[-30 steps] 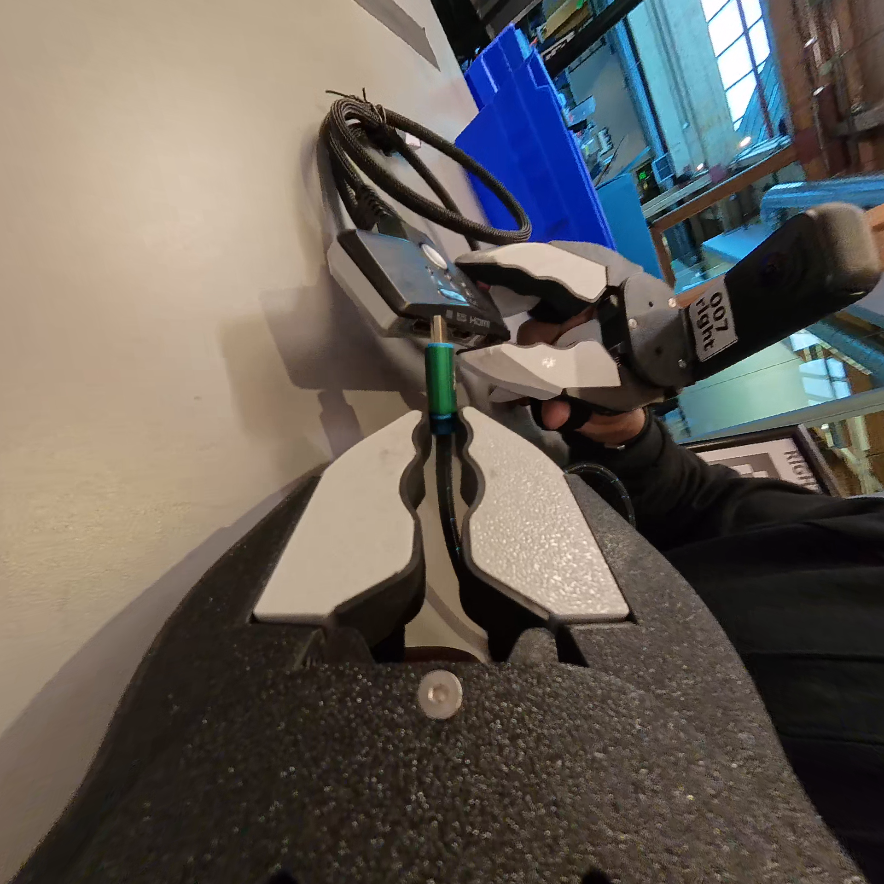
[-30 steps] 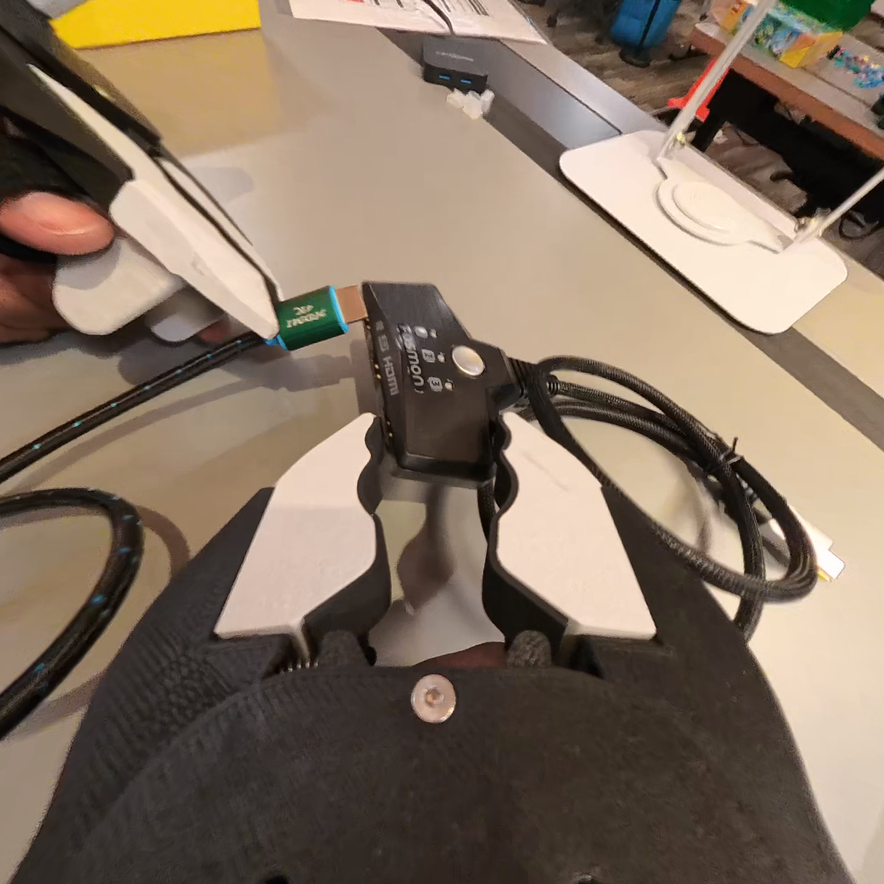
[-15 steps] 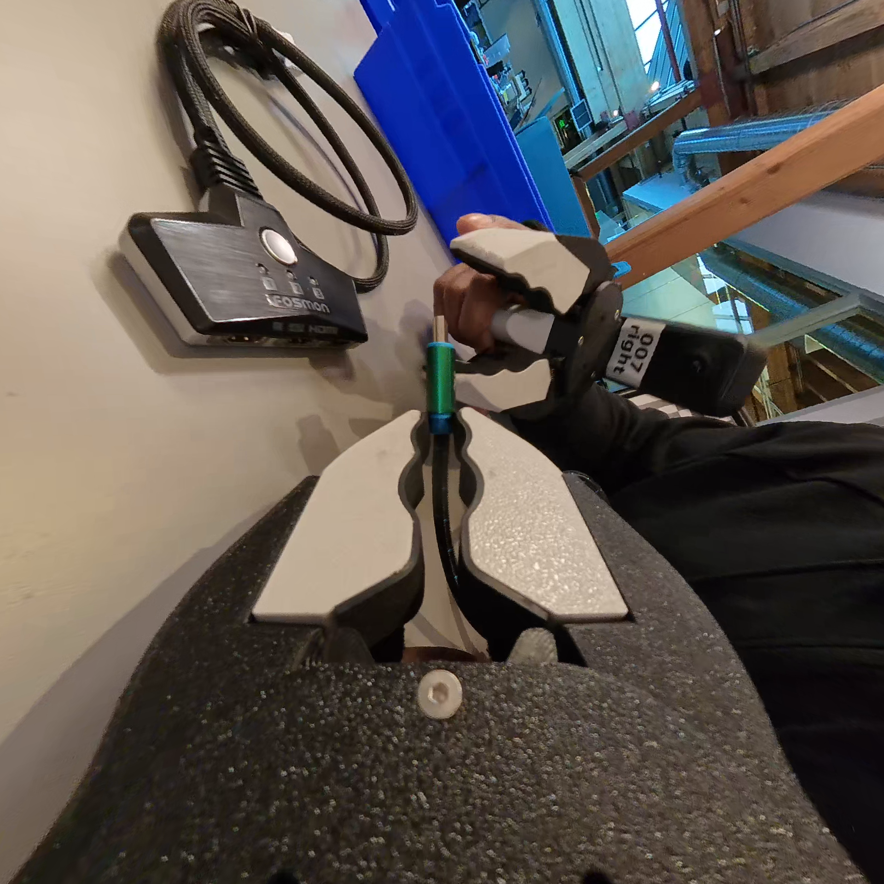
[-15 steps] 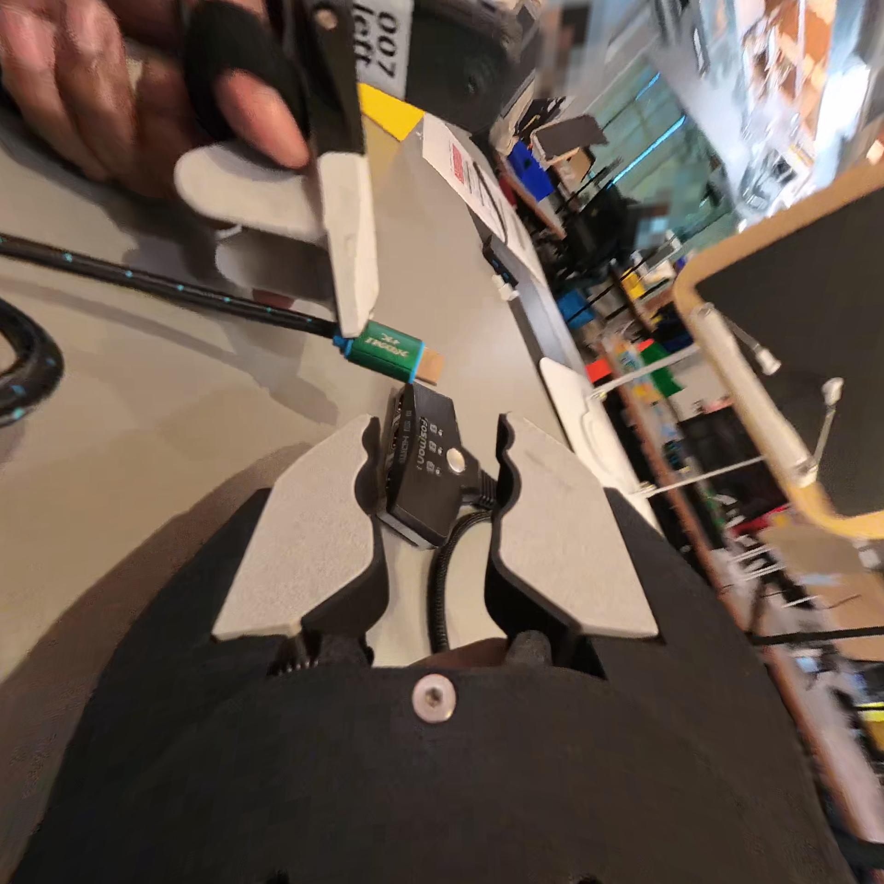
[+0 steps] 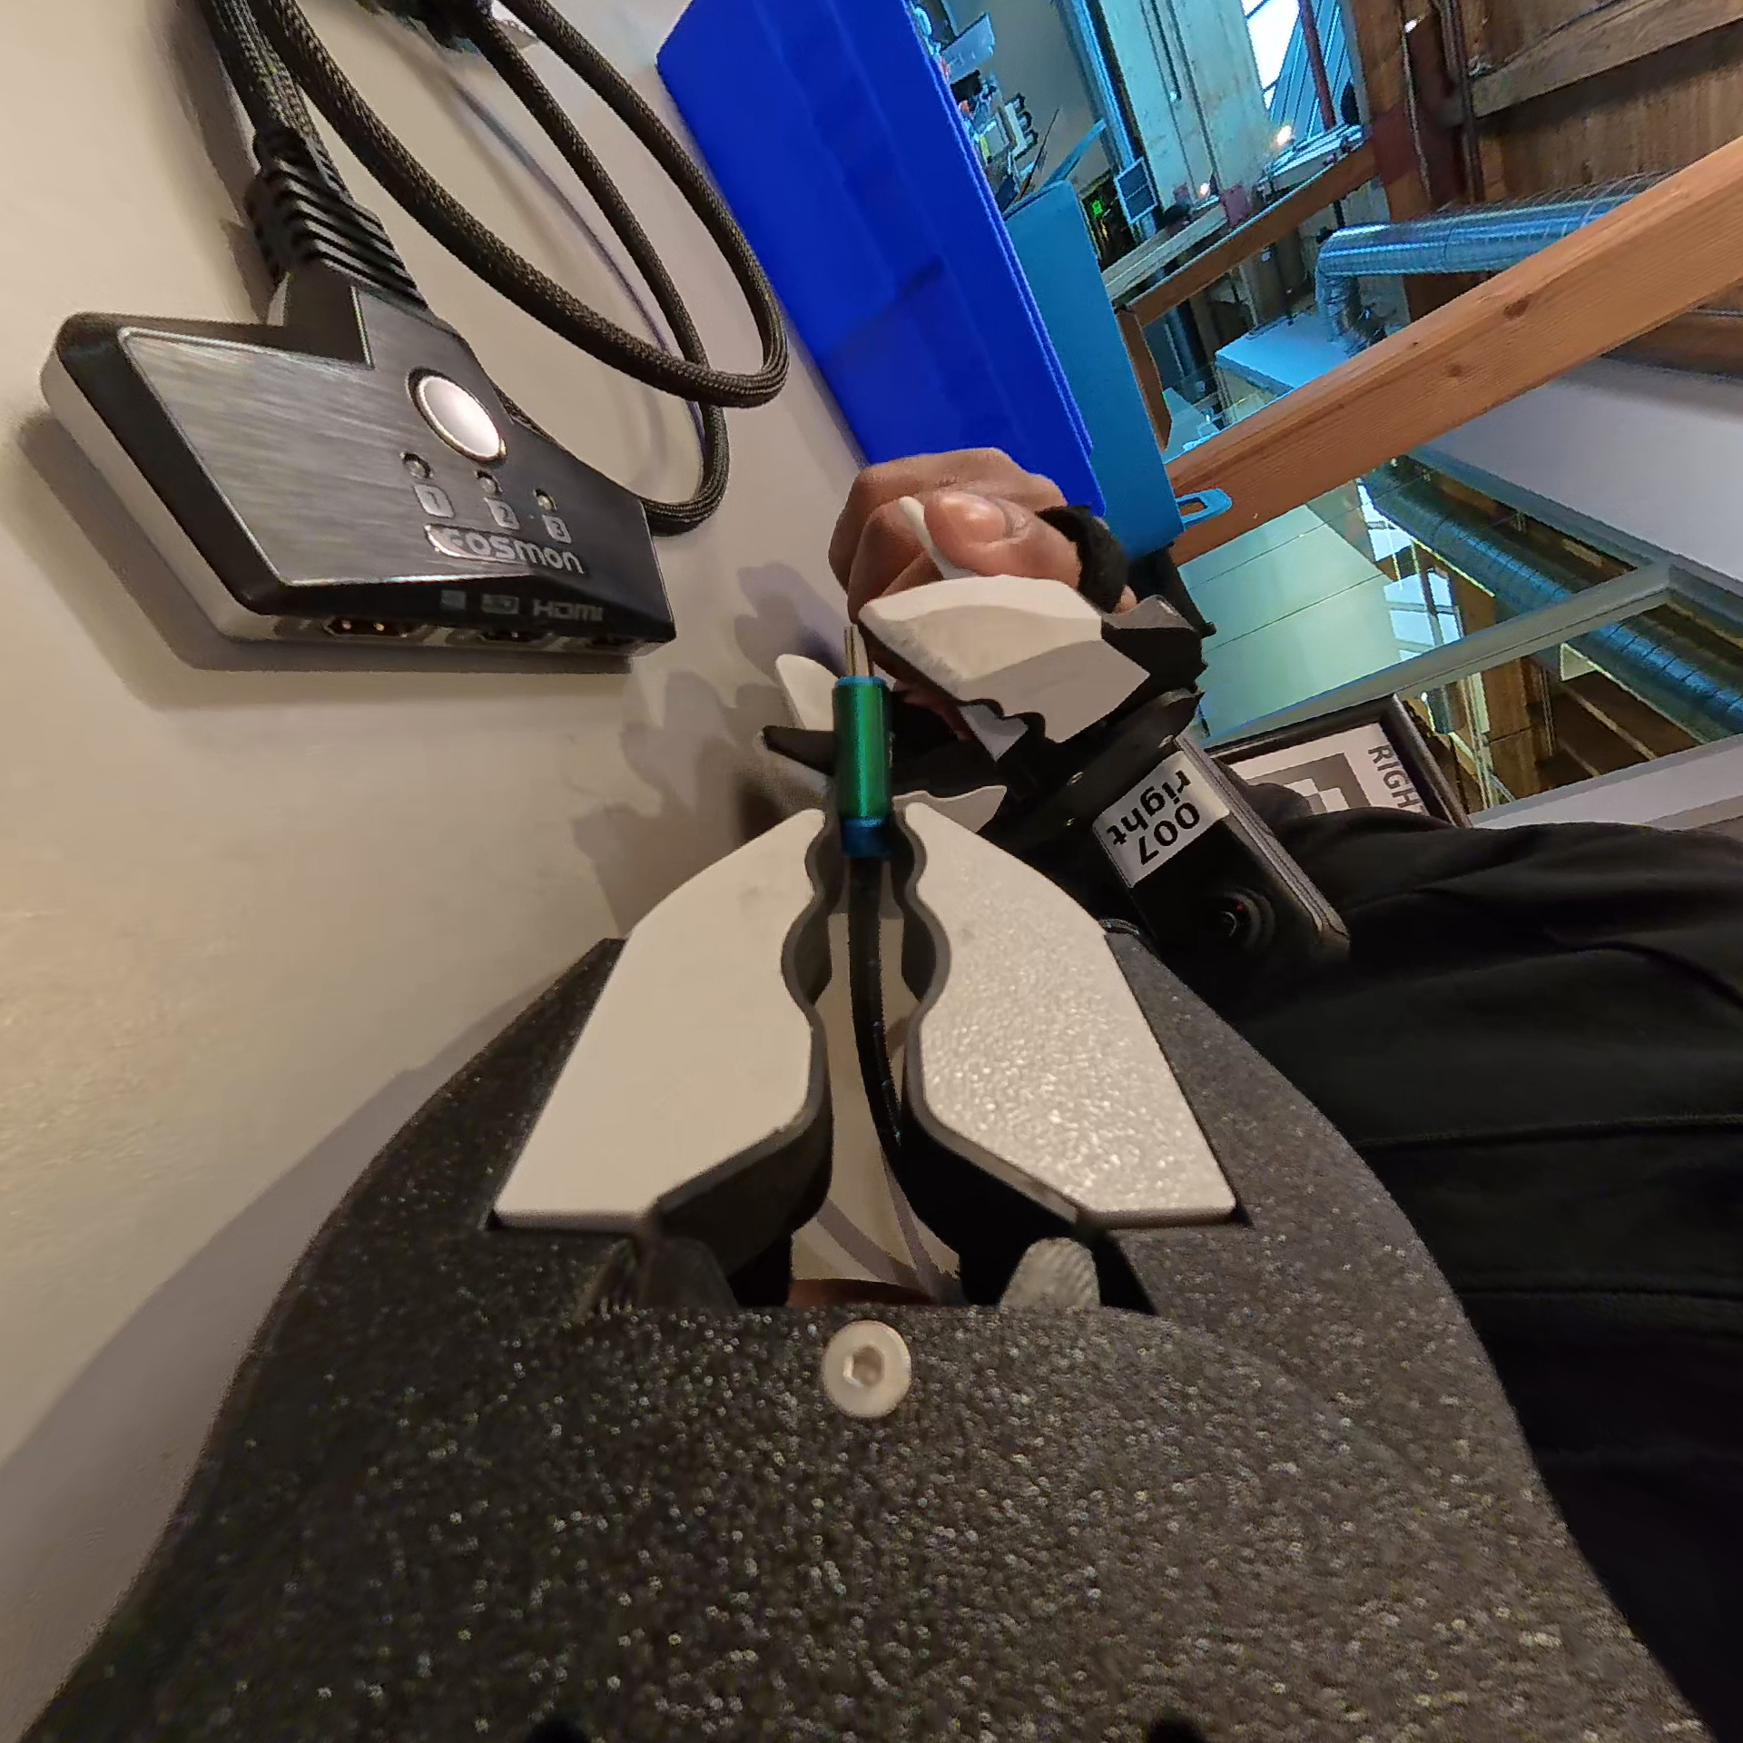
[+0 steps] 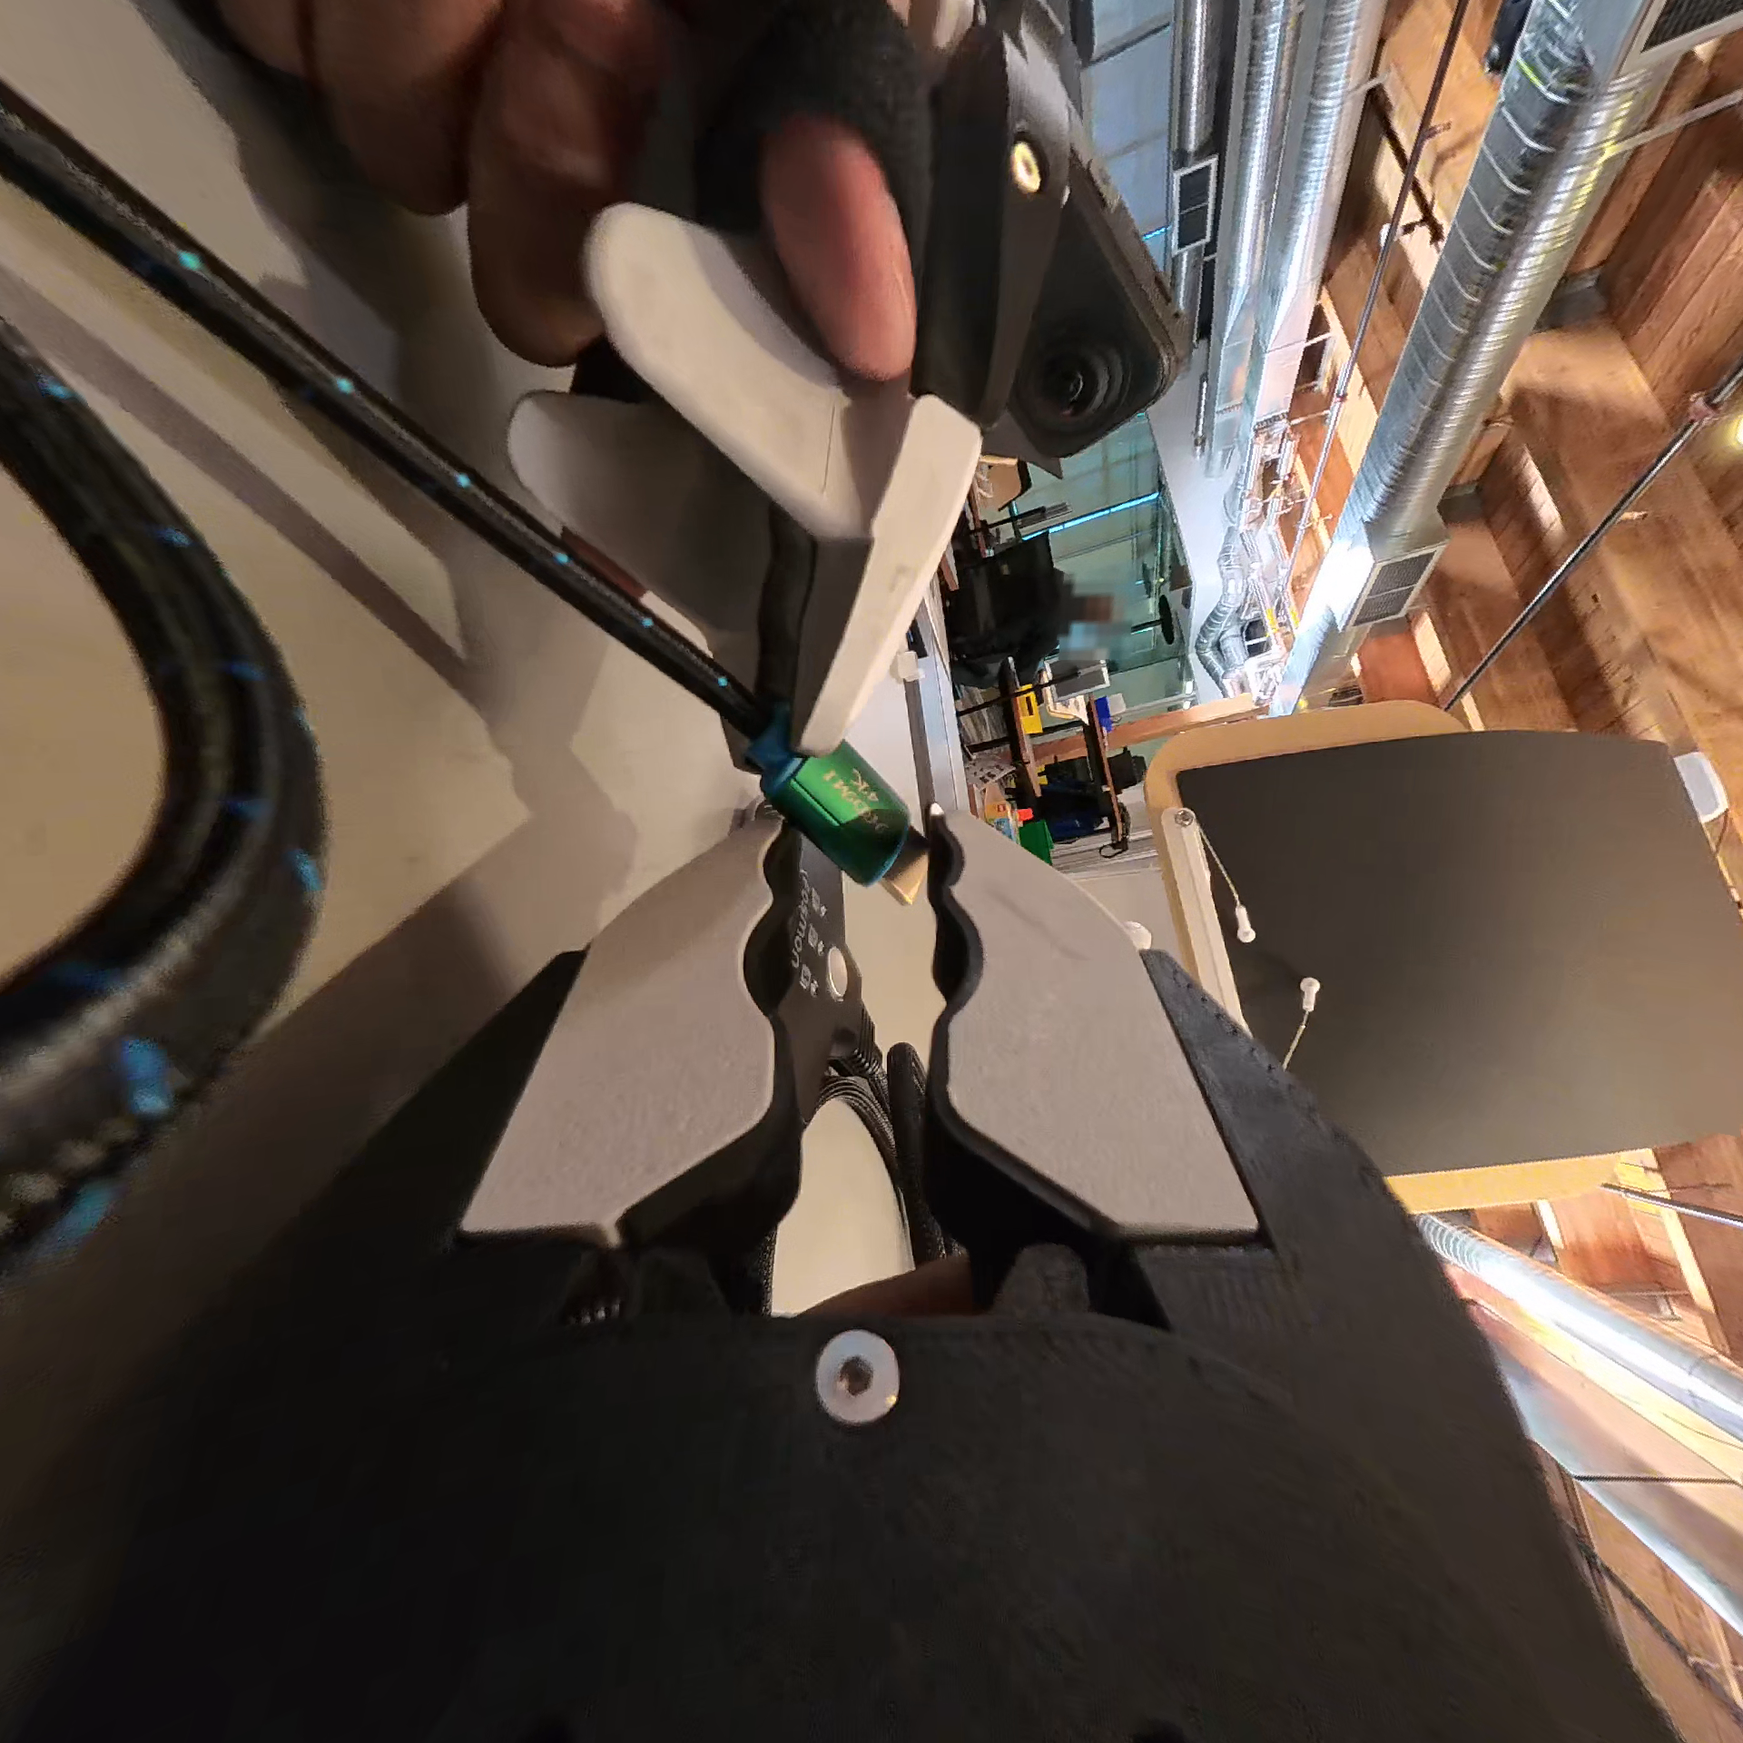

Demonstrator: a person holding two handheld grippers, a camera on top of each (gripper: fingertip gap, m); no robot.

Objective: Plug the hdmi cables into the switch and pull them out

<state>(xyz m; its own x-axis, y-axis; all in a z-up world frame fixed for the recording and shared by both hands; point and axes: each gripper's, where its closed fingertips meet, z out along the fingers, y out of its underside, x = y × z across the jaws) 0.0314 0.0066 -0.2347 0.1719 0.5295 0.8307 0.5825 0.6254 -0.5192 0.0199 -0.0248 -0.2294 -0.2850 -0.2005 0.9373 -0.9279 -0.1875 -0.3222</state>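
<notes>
Left gripper [image 5: 863, 830] holds an HDMI plug clear of the switch; right gripper [image 6: 849, 830] is spread apart and grasps nothing.

The green HDMI plug [image 5: 858, 755], with a blue collar, gold lettering and a bare metal tip, juts from the clenched left gripper, its black braided HDMI cable [image 5: 868, 990] running back between the fingers. The HDMI switch [image 5: 358, 500] is a black brushed-metal box with a round silver button, three numbered lights, printed branding and empty ports, lying flat on the counter [image 5: 236, 896] up and left of the plug. Only the left view shows the blue bin [image 5: 896, 236] beyond the switch; only the right view shows the cable's blue flecks and the plug tip between its own open fingers.
</notes>
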